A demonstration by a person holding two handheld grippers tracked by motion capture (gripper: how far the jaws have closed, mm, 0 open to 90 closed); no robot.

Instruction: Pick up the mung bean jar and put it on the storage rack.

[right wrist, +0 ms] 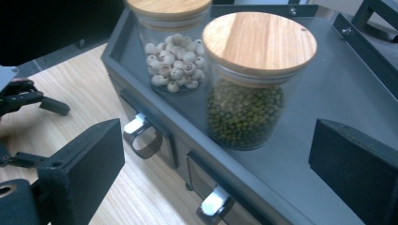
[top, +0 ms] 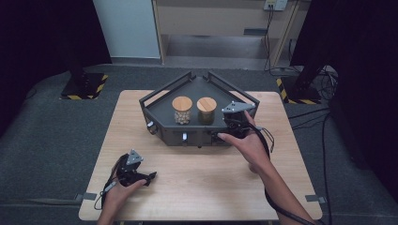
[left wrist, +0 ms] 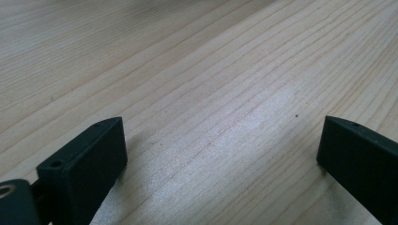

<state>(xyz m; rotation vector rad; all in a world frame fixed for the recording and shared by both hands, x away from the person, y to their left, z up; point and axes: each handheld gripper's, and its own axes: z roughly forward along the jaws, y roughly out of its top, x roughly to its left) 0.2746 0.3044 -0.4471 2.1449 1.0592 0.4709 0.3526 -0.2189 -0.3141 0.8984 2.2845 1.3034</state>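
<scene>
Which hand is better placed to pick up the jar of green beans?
Right. The right hand-held gripper hovers open at the rack edge, facing the green bean jar. The left hand-held gripper sits low over the table, far from the jars.

No words, labels, brand names or numbers can be read anywhere in these views. The two jars (right wrist: 244, 84) carry no label on glass or wooden lid, and the dark tray (right wrist: 338, 93) bears no print. The one sign-like marking is yellow-and-black hazard striping (top: 101, 84) on the floor plates beyond the surface, without lettering.
</scene>
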